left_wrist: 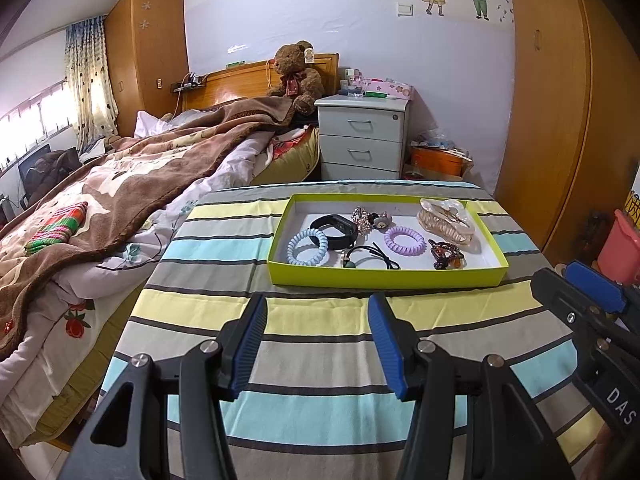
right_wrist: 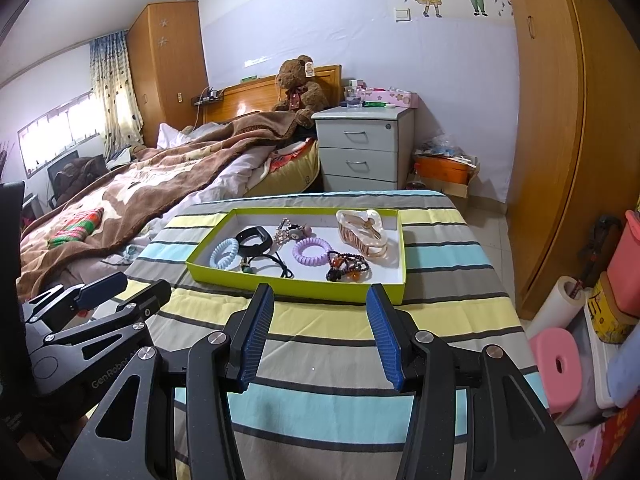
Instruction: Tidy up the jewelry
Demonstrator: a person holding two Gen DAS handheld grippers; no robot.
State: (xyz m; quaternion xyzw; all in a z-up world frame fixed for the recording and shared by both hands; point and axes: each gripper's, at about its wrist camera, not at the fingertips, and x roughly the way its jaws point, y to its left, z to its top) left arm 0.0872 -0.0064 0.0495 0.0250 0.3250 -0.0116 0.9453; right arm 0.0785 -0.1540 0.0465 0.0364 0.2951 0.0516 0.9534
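A lime-green tray (left_wrist: 384,278) (right_wrist: 288,286) sits on the striped table. In it lie a blue coil hair tie (left_wrist: 307,247) (right_wrist: 225,253), a black wristband (left_wrist: 335,231) (right_wrist: 253,239), a purple coil hair tie (left_wrist: 405,239) (right_wrist: 312,251), a large pearly claw clip (left_wrist: 446,220) (right_wrist: 363,232), a dark beaded clip (left_wrist: 446,255) (right_wrist: 346,266), a black elastic tie (left_wrist: 370,258) (right_wrist: 266,264) and a sparkly clip (left_wrist: 366,218) (right_wrist: 289,231). My left gripper (left_wrist: 318,316) is open and empty, short of the tray. My right gripper (right_wrist: 320,308) is open and empty, just before the tray's front wall.
The striped cloth table (left_wrist: 320,360) (right_wrist: 320,360) adjoins a bed with blankets (left_wrist: 120,200) at left. A white drawer unit (left_wrist: 362,138) stands behind. A wardrobe (right_wrist: 560,140), pink stool (right_wrist: 556,364) and boxes are at right.
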